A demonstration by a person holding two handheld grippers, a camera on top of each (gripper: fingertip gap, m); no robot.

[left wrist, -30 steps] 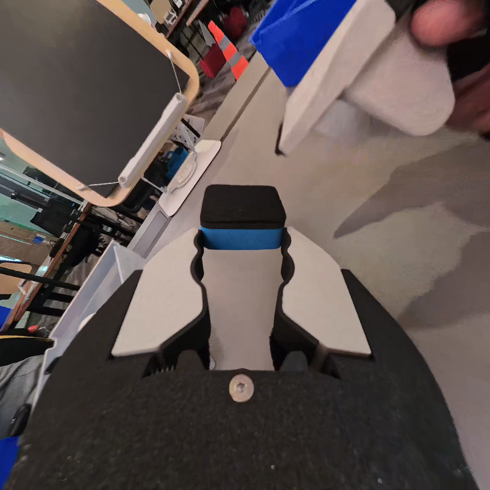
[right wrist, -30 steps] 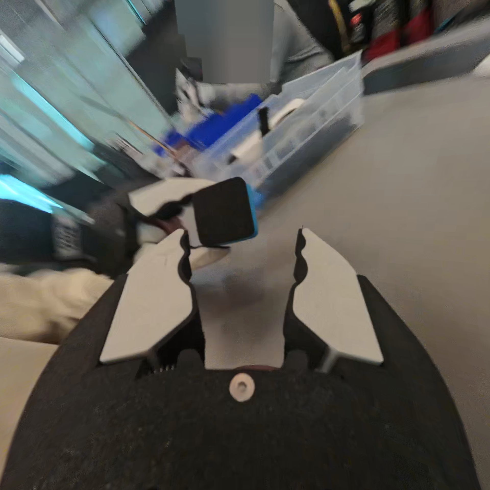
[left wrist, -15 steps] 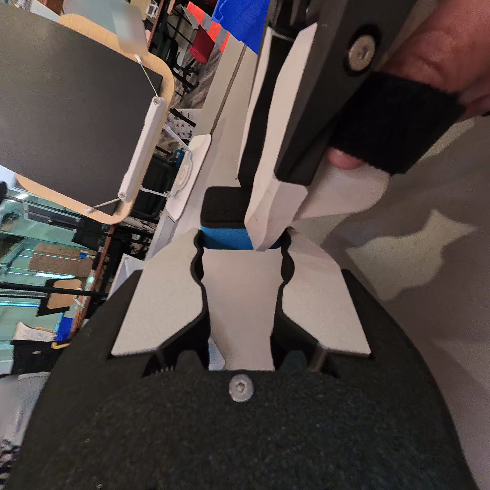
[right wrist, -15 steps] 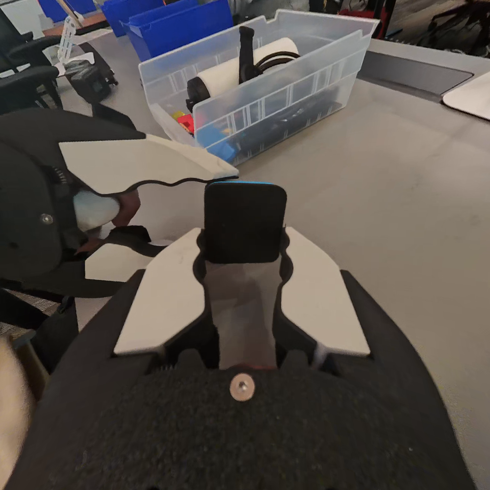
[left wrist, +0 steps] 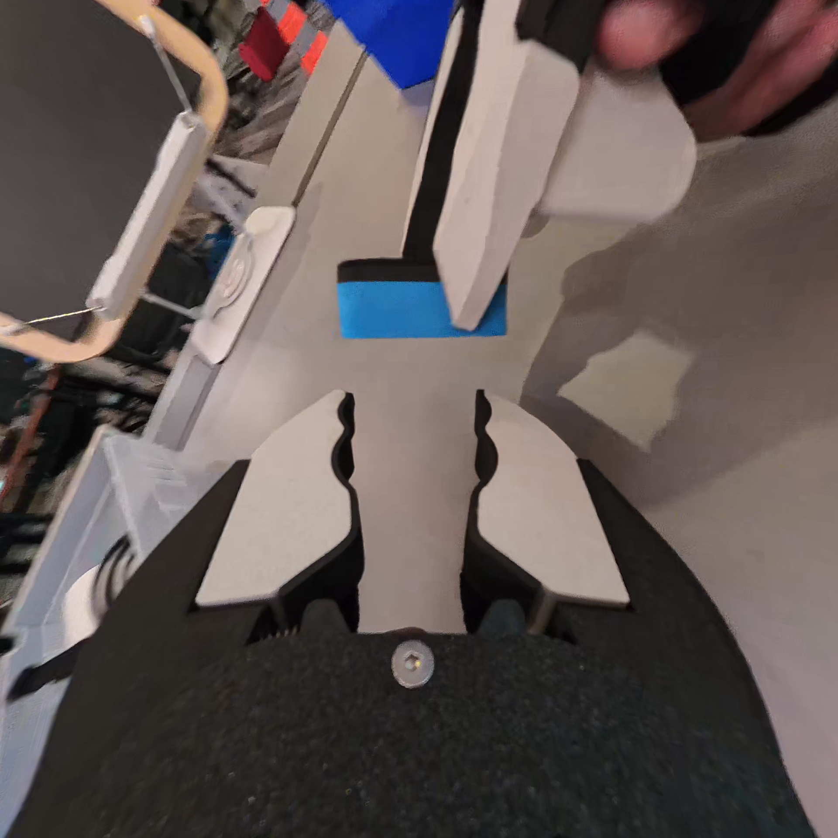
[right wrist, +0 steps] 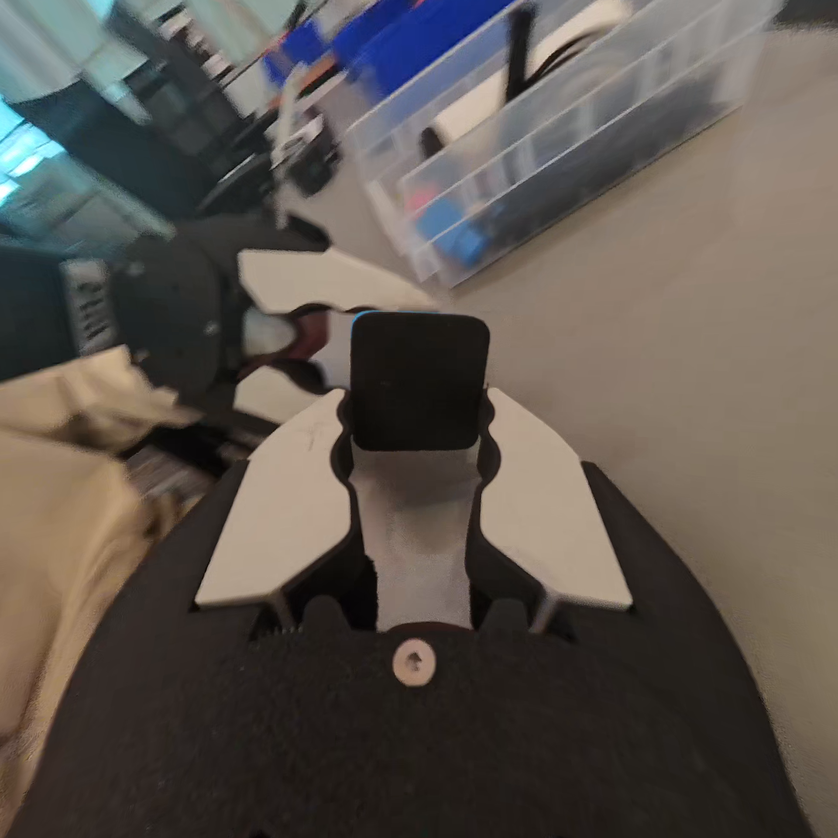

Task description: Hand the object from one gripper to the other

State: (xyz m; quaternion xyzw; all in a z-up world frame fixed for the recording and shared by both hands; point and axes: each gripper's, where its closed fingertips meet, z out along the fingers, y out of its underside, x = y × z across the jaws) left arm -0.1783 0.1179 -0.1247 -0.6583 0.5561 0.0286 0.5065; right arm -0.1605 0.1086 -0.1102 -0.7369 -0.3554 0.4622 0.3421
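Note:
The object is a small square foam block, black on one face and blue on the other (right wrist: 419,381). My right gripper (right wrist: 415,399) is shut on it, with the black face toward the camera. In the left wrist view the block (left wrist: 399,308) hangs above the grey table between the right gripper's white fingers (left wrist: 476,204), which come down from the top. My left gripper (left wrist: 411,399) is open and empty, a short way back from the block. In the right wrist view its white fingers (right wrist: 317,281) show behind and left of the block.
A clear plastic bin (right wrist: 567,136) with assorted items stands on the grey table (left wrist: 680,453) at the far right. A dark board with a tan rim (left wrist: 90,136) and a white pad (left wrist: 245,281) lie on the left. A blue bin (left wrist: 399,36) is at the back.
The right gripper closed on the block while the left still held it. The left gripper has since let go and drawn back, and the block stays with the right gripper.

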